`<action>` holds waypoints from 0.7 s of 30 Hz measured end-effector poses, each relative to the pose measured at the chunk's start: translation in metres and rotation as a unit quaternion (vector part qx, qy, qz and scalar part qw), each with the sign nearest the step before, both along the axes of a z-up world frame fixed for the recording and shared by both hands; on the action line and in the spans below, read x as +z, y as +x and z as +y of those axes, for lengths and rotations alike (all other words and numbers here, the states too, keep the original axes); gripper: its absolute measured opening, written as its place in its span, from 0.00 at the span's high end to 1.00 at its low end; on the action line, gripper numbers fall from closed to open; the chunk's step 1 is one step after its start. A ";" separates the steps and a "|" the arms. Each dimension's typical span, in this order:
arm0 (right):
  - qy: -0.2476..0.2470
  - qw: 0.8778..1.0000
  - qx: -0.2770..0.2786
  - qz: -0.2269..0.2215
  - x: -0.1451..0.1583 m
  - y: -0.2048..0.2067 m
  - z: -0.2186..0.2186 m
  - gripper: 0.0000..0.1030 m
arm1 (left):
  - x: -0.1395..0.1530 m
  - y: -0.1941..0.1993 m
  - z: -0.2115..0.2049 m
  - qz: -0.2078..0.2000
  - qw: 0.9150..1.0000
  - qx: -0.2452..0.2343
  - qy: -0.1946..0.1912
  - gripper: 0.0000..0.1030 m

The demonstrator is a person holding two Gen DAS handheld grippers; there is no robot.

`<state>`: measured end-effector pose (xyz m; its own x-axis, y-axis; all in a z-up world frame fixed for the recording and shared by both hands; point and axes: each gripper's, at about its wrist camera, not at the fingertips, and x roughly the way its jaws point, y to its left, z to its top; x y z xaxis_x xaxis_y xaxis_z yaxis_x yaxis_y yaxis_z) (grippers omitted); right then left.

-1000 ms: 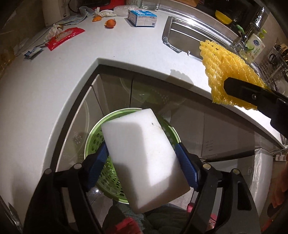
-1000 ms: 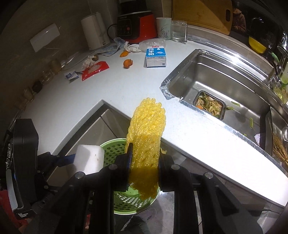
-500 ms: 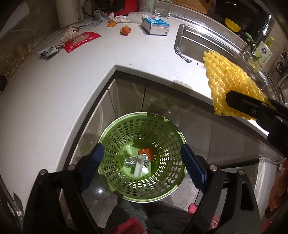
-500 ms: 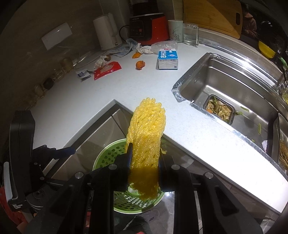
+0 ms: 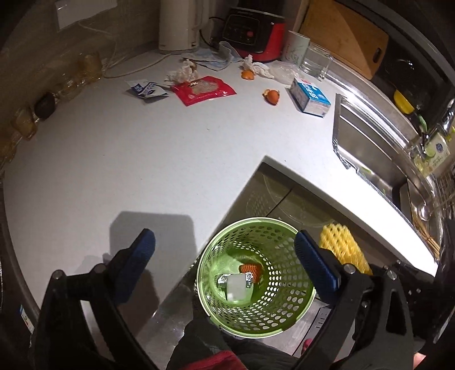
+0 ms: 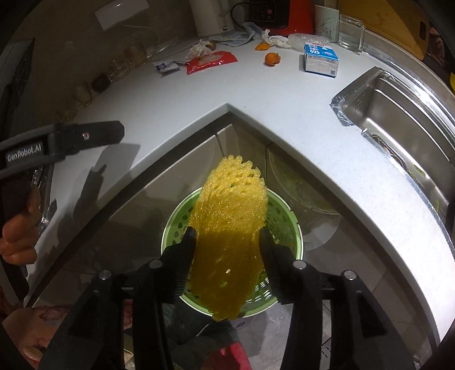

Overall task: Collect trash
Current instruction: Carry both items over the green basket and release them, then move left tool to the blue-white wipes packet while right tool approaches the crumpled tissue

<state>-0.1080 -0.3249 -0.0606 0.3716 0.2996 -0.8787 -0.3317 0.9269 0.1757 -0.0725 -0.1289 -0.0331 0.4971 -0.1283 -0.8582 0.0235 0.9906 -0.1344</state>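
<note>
A green perforated trash basket (image 5: 284, 310) stands on the floor below the counter corner; a white foam block (image 5: 237, 287) and an orange scrap (image 5: 251, 269) lie in it. My left gripper (image 5: 224, 257) is open and empty above the basket's left side and the counter edge. My right gripper (image 6: 227, 242) has its fingers apart, with a yellow foam fruit net (image 6: 230, 216) between them over the basket (image 6: 281, 212). The net also shows in the left wrist view (image 5: 341, 244). Whether the fingers still press the net is unclear.
More trash lies at the back of the white counter (image 5: 142, 159): a red wrapper (image 5: 203, 89), a blue-white packet (image 5: 146, 89), tissues (image 5: 183, 74), orange peels (image 5: 272, 96), a milk carton (image 5: 310, 98). A steel sink (image 6: 398, 113) is at right. Kettle (image 5: 177, 25), rice cooker (image 5: 253, 34) and glass (image 5: 315, 59) stand behind.
My left gripper opened and dropped the white foam block into the basket, then swung left over the counter. My right gripper lowered the yellow net over the basket and its fingers spread.
</note>
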 end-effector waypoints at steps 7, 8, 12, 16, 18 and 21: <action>-0.002 1.000 -0.003 -0.019 0.016 0.010 0.006 0.27 | 0.004 0.014 0.018 -0.003 1.000 0.021 -0.004 0.09; -0.002 1.000 -0.004 -0.022 0.018 0.012 0.006 0.26 | 0.005 0.016 0.020 -0.003 1.000 0.022 -0.005 0.09; -0.004 0.999 -0.011 -0.031 0.025 0.024 0.007 0.24 | 0.008 0.026 0.023 -0.008 1.000 0.018 -0.003 0.09; 0.001 0.998 -0.034 -0.049 0.035 0.038 0.006 0.20 | 0.010 0.042 0.028 -0.010 1.000 0.015 -0.006 0.09; -0.001 0.997 -0.047 -0.061 0.040 0.046 0.005 0.17 | 0.010 0.052 0.031 -0.012 1.000 0.014 -0.008 0.09; -0.011 0.995 -0.062 -0.078 0.048 0.061 0.007 0.16 | 0.009 0.069 0.035 -0.016 1.000 0.007 -0.007 0.09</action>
<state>-0.0468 -0.3184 -0.0123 0.5362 0.2251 -0.8135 -0.2364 0.9653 0.1112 -0.0033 -0.0939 -0.0245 0.5260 -0.1338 -0.8399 0.0141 0.9888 -0.1487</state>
